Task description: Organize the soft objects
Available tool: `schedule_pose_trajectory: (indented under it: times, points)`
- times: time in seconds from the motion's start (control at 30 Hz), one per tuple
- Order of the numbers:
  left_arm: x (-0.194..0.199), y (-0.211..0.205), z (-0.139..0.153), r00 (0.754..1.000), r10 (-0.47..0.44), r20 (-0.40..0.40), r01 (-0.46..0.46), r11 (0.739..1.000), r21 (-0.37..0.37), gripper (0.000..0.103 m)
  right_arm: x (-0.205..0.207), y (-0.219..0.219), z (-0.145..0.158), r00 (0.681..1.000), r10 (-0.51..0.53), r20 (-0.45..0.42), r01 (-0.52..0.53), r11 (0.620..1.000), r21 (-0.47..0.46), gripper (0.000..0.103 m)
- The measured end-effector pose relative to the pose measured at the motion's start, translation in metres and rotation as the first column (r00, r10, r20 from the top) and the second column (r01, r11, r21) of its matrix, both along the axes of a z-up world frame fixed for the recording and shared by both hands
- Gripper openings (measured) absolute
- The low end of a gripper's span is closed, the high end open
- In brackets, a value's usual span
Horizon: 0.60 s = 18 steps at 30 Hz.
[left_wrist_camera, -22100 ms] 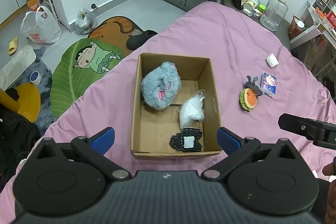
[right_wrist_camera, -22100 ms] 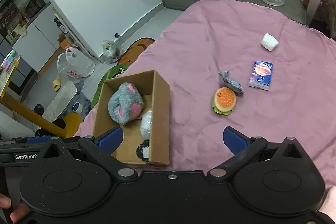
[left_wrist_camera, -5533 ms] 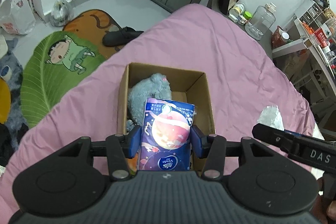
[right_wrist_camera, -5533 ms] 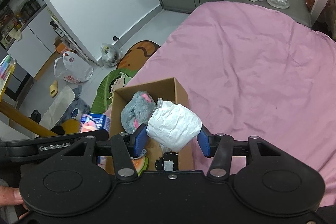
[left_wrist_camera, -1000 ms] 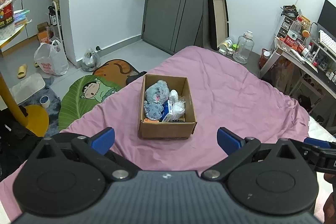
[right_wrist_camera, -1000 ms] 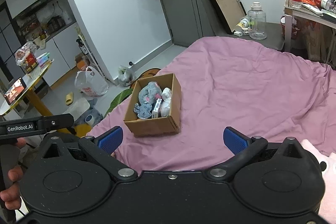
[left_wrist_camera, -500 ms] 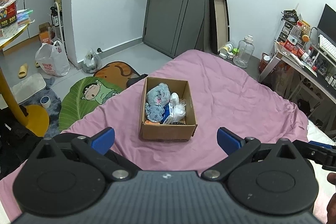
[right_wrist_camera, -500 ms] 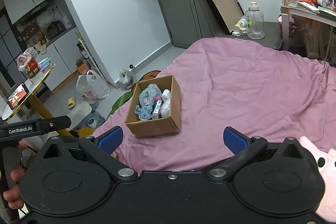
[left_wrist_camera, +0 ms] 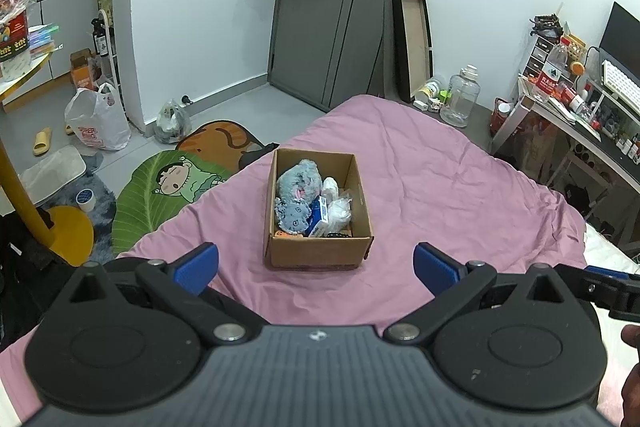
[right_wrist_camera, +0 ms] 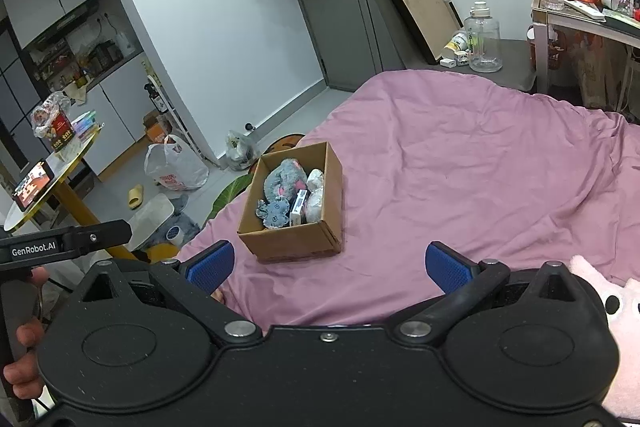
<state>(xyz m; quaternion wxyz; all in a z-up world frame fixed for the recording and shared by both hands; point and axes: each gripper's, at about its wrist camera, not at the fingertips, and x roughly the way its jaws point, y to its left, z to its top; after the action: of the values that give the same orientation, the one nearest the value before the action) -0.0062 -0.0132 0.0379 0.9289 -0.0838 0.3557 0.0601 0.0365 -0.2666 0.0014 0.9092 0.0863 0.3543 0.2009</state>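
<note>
1. We hold our left gripper (left_wrist_camera: 316,267) above the near part of the pink bedspread (left_wrist_camera: 440,179), its blue-padded fingers (left_wrist_camera: 196,267) spread wide apart with nothing between them.
2. We hold our right gripper (right_wrist_camera: 328,267) the same way: blue pads far apart, only bedspread (right_wrist_camera: 480,167) showing in the gap.
3. The cardboard box (left_wrist_camera: 318,255) sits on the bedspread well ahead of our left fingers, roughly centred in the gap between them (apart from both pads, touching neither).
4. From the right wrist view the box (right_wrist_camera: 292,239) lies ahead and toward the left finger (right_wrist_camera: 208,267), nearer to that pad than to the right one, but still clear of it.
5. Inside the box we see a grey plush toy (left_wrist_camera: 298,183) at the far end, a smaller grey plush (left_wrist_camera: 294,213) in front of it, a blue tissue pack (left_wrist_camera: 320,213) standing beside that, and a white crinkled bag (left_wrist_camera: 340,213) against the right wall.
6. A white rolled bundle (left_wrist_camera: 330,187) rests just behind the bag (we cannot tell what it is made of).
7. A pink plush (right_wrist_camera: 616,307) lies at the right edge of the right wrist view, next to our gripper body, outside the box.
8. The floor beyond the bed holds a green cartoon mat (left_wrist_camera: 160,191).
</note>
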Motion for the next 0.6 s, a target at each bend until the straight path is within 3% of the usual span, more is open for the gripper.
schedule_pose_trajectory:
  times: [0.6]
  points:
    - [-0.0006, 0.0017, 0.0021, 1.000, -0.001, -0.006, 0.001, 1.000, 0.014, 0.103, 0.0006, -0.0017, 0.0017, 1.000, 0.001, 0.001, -0.001, 1.000, -0.012, 0.103]
